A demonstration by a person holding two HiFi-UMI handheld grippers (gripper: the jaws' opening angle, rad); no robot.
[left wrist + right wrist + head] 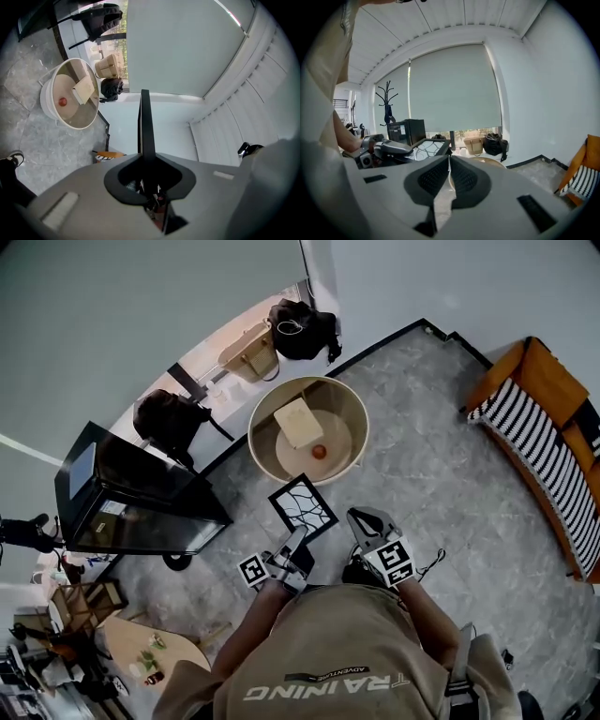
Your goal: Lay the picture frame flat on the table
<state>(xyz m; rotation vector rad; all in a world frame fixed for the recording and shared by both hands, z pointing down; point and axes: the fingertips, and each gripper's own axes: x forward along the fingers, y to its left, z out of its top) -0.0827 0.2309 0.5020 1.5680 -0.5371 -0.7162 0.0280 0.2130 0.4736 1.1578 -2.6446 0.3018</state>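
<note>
Picture frame (pixel 303 507) in left gripper (pixel 297 538): apparently edge-on there, face overhead.

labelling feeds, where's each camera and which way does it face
Head view: on the person's head, looking down at round table, left gripper, right gripper, arms, shirt.
Left gripper view: on left gripper, along jaws clamped on picture frame.
Right gripper view: on right gripper, jaws together, empty, facing the window blind.
All three show frame and table.
</note>
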